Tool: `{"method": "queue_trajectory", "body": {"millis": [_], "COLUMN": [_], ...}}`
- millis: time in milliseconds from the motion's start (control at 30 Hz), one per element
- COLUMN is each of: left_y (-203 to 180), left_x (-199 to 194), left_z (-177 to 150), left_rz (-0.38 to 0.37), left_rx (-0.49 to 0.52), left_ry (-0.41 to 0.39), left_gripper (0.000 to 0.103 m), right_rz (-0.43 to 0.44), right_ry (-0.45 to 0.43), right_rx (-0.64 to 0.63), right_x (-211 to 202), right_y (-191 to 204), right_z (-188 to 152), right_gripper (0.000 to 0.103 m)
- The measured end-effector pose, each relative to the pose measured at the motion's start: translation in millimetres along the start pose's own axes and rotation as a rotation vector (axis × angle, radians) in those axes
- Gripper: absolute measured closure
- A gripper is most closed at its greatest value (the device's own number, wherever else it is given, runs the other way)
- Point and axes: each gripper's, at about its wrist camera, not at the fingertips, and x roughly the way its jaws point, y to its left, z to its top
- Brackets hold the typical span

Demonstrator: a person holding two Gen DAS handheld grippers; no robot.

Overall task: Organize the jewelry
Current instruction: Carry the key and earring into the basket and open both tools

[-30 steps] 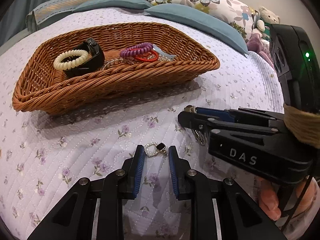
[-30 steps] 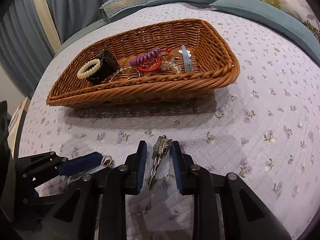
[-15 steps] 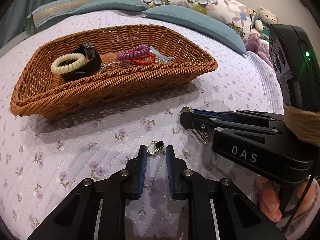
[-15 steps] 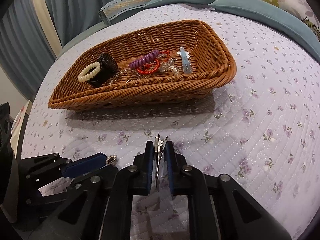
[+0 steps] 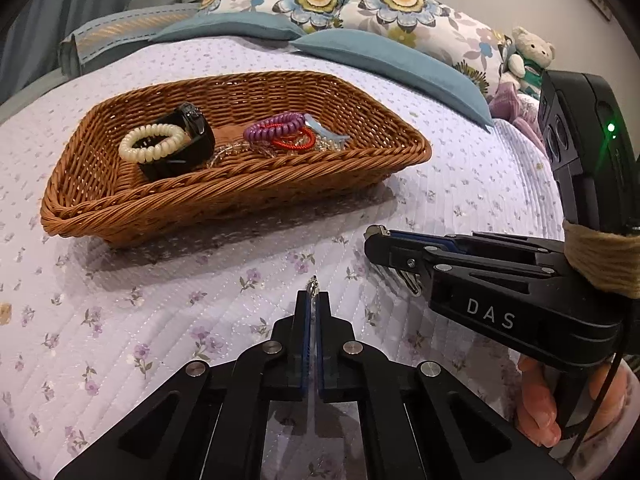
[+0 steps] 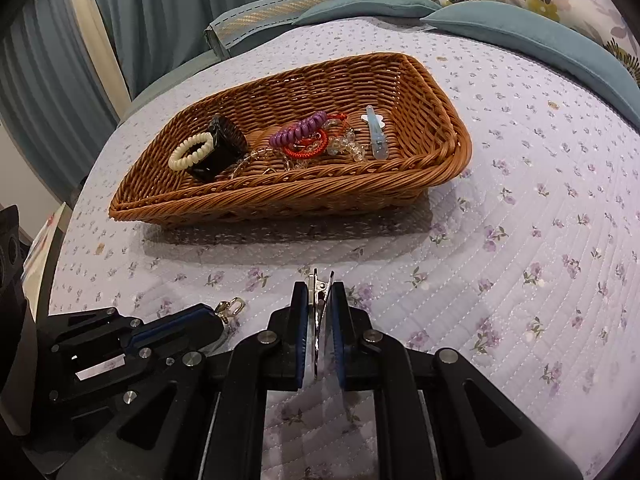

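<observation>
On the lilac quilt, my left gripper (image 5: 313, 300) is shut on a small silver pendant (image 5: 312, 285), whose tip pokes out past the blue pads. The right wrist view shows that pendant (image 6: 231, 307) at the left gripper's tip. My right gripper (image 6: 320, 292) is shut on a silver metal hair clip (image 6: 320, 280), held edge-on between its pads. Beyond both lies a wicker basket (image 5: 240, 172) holding a cream spiral tie (image 5: 154, 142), a black band (image 5: 192, 152), a purple spiral tie (image 5: 276, 124), a red tie (image 5: 296, 142) and a pale blue clip (image 6: 376, 136).
Teal and floral pillows (image 5: 360, 52) line the bed's far side, with a plush bear (image 5: 532, 48) at the right. Blue curtains (image 6: 160, 12) hang behind the bed. A person's hand (image 5: 540, 400) grips the right gripper's handle. Bare quilt (image 6: 520, 240) spreads to the right of the basket.
Both grippers closed: the left one's jaws came together on the pendant and the right one's on the hair clip. Both items now sit pinched edge-on instead of lying flat on the quilt.
</observation>
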Motion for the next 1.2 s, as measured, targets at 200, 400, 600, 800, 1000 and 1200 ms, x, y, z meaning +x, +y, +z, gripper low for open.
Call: {"method": "queue_trajectory", "body": {"millis": [200,400,600,800,1000,1200], "left_y": [0.7,2.1,-7.4,-8.0,-7.1,9.9], "left_x": [-0.3,0.4,22.0,28.5,4.3,-41.9], "left_z": [-0.6,2.4,9.0,15.0,11.9,20.9], "left_rz": [-0.008,0.033,0.064,0.051,0.036,-0.083], "left_rx": [-0.003,-0.009,0.043,0.050,0.034,-0.055], "left_ry": [0.007,0.004,0.072,0.070,0.007,-0.082], "left_gripper": [0.101,0.046,0.057,0.096,0.098,0.098], "right_rz": [0.006,0.020,0.021,0.032,0.070,0.112], "right_ry": [-0.004,0.009,0.014,0.011,-0.024,-0.119], "right_rx": [-0.005,0.035,0.034,0.033,-0.031,-0.106], "right_x": [-1.4,-0.3,0.1,-0.8,-19.2,-61.2], "right_y": [0.8,-6.5,-6.0,-6.6,6.6,24.7], "right_z": [-0.6,0.5,1.4,1.7,-1.9,1.0], "right_gripper": [0.090,0.090,0.090,0.090,0.090,0.090]}}
